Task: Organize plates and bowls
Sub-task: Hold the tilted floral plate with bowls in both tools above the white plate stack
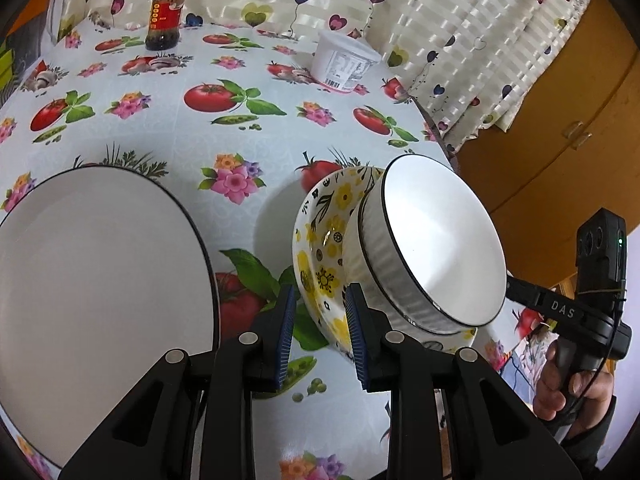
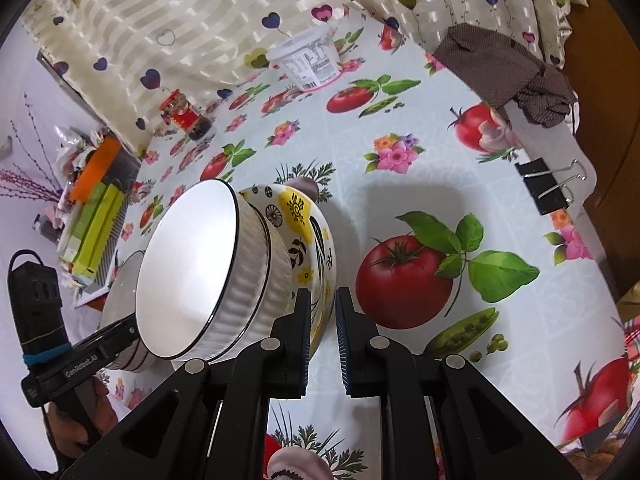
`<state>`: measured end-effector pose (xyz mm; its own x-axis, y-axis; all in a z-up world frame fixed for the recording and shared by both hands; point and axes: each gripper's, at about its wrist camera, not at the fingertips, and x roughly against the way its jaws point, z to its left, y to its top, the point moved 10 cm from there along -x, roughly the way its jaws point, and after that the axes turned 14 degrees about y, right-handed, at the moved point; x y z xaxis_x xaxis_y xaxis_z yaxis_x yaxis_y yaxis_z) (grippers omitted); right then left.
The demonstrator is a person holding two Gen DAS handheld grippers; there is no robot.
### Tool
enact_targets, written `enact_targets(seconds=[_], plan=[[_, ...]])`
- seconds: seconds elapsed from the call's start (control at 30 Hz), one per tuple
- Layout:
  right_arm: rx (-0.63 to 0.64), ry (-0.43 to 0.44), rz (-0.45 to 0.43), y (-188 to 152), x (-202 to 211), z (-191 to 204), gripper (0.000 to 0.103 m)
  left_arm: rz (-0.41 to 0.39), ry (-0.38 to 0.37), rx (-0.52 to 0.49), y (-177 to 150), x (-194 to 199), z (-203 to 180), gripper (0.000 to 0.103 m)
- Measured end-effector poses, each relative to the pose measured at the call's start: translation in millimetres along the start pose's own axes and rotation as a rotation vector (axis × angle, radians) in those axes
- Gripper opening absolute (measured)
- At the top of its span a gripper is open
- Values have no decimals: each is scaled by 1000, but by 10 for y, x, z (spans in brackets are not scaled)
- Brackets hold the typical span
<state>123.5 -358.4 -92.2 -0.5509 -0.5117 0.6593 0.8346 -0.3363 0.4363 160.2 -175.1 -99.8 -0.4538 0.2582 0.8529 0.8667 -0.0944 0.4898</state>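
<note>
Seen from the left wrist, the left gripper (image 1: pixel 320 332) clamps its blue pads on the near rim of a yellow-flowered bowl (image 1: pixel 320 248), one pad inside the wall and the other outside. The bowl is tipped up on its side above the tablecloth (image 1: pixel 260 136), which is printed with tomatoes, peas and flowers. A white ribbed bowl (image 1: pixel 436 240) with a dark rim sits nested in it, its opening facing right. To the left a large white plate (image 1: pixel 100 272) with a thin black edge lies flat on the cloth. Farther back stand a jar (image 1: pixel 166 16) with a red label and a white plastic tub (image 1: pixel 344 62), with a heart-patterned curtain (image 1: pixel 440 12) behind them. At the right edge a hand (image 1: pixel 572 392) grips the handle of the other device.

From the right wrist, the right gripper (image 2: pixel 323 336) has its fingers drawn nearly together, a thin gap between the pads and nothing in it. It hangs just right of the yellow-flowered bowl (image 2: pixel 308 240), whose wall is beside the left pad. The white ribbed bowl (image 2: pixel 192 272) is tilted inside it, mouth toward the left. A black binder clip (image 2: pixel 544 192) is fixed on the table's edge at right, below a brown dotted cloth (image 2: pixel 504 72).
</note>
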Motion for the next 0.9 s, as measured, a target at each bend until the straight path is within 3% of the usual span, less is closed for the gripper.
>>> enact_targets(seconds=[0.43,0.9], plan=[[-2,3,47,-12,-173,-46,12,8,70,-46,108,-132,-38,26],[35,-67,55,6,-128,-134,10,14,58,-97,163,-206,-206,26]])
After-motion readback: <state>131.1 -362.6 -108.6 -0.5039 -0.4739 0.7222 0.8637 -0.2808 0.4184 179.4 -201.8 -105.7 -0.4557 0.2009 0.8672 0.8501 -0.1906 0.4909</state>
